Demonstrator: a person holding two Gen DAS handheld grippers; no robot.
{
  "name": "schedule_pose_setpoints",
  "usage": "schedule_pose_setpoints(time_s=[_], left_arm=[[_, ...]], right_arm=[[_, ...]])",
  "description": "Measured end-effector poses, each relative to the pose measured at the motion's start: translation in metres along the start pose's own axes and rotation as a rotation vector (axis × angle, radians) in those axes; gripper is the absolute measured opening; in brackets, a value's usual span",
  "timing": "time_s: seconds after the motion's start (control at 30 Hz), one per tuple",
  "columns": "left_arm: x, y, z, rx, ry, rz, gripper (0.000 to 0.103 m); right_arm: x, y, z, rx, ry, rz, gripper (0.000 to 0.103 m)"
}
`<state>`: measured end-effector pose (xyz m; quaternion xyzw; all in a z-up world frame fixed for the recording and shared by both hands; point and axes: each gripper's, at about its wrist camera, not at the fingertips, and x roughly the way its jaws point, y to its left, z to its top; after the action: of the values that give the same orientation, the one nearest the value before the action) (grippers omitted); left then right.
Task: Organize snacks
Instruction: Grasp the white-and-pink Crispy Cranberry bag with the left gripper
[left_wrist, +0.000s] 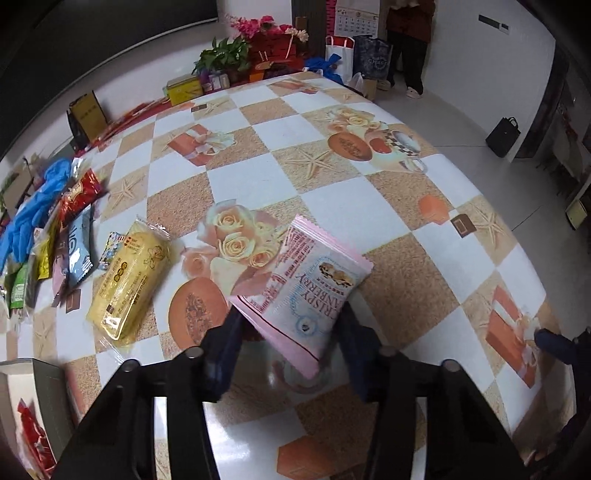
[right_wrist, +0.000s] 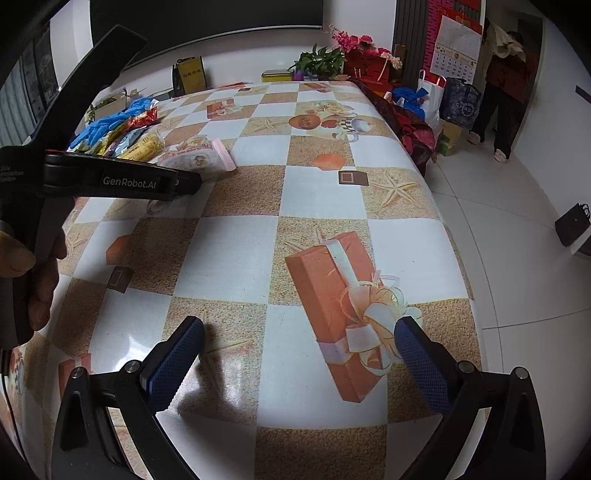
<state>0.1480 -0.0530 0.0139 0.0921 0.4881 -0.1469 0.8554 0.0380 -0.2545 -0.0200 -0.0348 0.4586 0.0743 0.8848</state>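
Observation:
A pink cranberry-crisp packet (left_wrist: 317, 273) lies tilted between the fingers of my left gripper (left_wrist: 290, 312), whose blue pads press on its two sides; its far end points away over the checked tablecloth (left_wrist: 258, 177). In the right wrist view that packet (right_wrist: 199, 158) shows at the far left, beyond the left gripper's black body (right_wrist: 110, 179) and the hand holding it. My right gripper (right_wrist: 300, 325) stands open low over the cloth with nothing between its pads. A yellow packet (left_wrist: 129, 284) lies to the left of the pink one.
A heap of several snack packets (left_wrist: 70, 236) and blue gloves (left_wrist: 37, 210) sits at the table's left edge. A box with red packets (left_wrist: 33, 435) is at the bottom left. Plants, tins and bags (left_wrist: 258, 48) line the far end, where a person (left_wrist: 410, 44) stands.

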Motion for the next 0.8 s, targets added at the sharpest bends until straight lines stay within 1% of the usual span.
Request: schedule_pose_setpoints(time_s=[0.17,0.2,0.3,0.33,0.37,0.53,0.63,0.67,0.7,0.73,0.77,0.8], left_arm=[[-0.009,-0.001,-0.016,-0.031,-0.025,0.0,0.04],[-0.012,-0.001,-0.022,-0.04,-0.032,-0.001,0.038],[-0.023,-0.003,-0.04,-0.057,-0.049,0.0,0.035],[-0.027,-0.004,-0.047,-0.062,-0.056,-0.001,0.029],[-0.03,-0.004,-0.053,-0.067,-0.062,-0.001,0.02],[-0.049,-0.002,-0.084,-0.1,-0.073,-0.024,0.018],[-0.062,-0.005,-0.101,-0.094,-0.061,-0.024,0.02],[-0.068,-0.007,-0.108,-0.09,-0.057,-0.02,0.031],[-0.073,-0.009,-0.113,-0.084,-0.044,-0.026,0.055],[-0.077,-0.01,-0.118,-0.076,-0.041,-0.026,0.068],[-0.084,-0.012,-0.122,-0.068,-0.057,-0.013,0.082],[-0.091,-0.013,-0.125,-0.052,-0.074,-0.002,0.082]], right_arm=[[0.0,0.0,0.0,0.0,0.0,0.001,0.103],[0.0,0.0,0.0,0.0,0.0,0.0,0.103],[0.0,0.0,0.0,0.0,0.0,0.001,0.103],[0.0,0.0,0.0,0.0,0.0,0.001,0.103],[0.0,0.0,0.0,0.0,-0.001,0.001,0.103],[0.0,0.0,0.0,0.002,-0.002,0.003,0.103],[0.0,0.0,0.0,-0.003,0.0,-0.003,0.103],[0.0,0.0,0.0,-0.003,0.0,-0.003,0.103],[0.0,0.0,0.0,-0.003,0.0,-0.002,0.103],[0.0,0.0,0.0,-0.003,0.0,-0.003,0.103],[0.001,0.001,0.0,-0.003,0.001,-0.004,0.103],[0.0,0.0,0.0,-0.004,0.001,-0.004,0.103]])
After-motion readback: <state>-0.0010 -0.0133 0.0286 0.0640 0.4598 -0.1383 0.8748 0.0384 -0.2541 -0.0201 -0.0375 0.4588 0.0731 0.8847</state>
